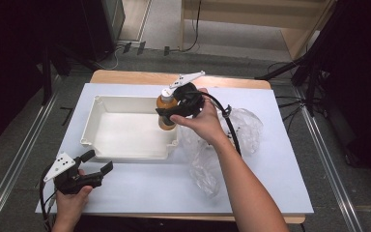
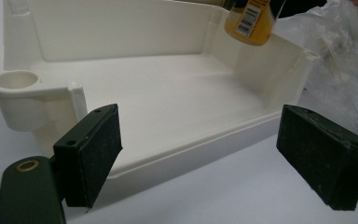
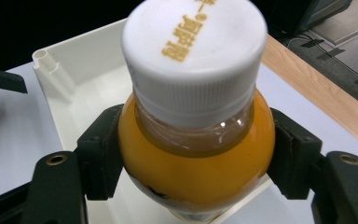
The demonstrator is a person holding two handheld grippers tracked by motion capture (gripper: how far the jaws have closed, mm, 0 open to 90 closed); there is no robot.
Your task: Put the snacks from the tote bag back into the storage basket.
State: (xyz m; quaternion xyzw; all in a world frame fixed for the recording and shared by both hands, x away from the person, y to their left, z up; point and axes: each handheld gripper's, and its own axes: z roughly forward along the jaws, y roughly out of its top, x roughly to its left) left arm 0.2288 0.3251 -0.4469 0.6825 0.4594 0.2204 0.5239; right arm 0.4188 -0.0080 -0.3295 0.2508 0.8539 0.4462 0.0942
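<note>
At the lower left of the high view, the left gripper (image 1: 98,162) rests on the white table cover (image 1: 140,188), held by the person's left hand (image 1: 71,198), its jaws spread wide with nothing between them. From the left gripper view those same black pads (image 2: 93,154) frame the near wall of the white tray (image 2: 200,149), which sits just beyond them, apart from them.

Farther up, near the middle of the high view, the right hand (image 1: 200,121) holds the right gripper (image 1: 166,115) over the tray's right end. Its jaws are clamped on the bottle (image 1: 166,108) of orange liquid, one pad on each side of the bottle's rounded shoulder, as the right gripper view shows (image 3: 196,158). A white cap (image 3: 193,56) with gold lettering tops the bottle, which stands roughly upright. In the left gripper view the bottle's base (image 2: 251,23) hangs above the tray's far right corner, clear of the floor of the tray.

Right of the tray, crumpled clear plastic wrap (image 1: 244,128) lies on the cover, partly under the right forearm.
</note>
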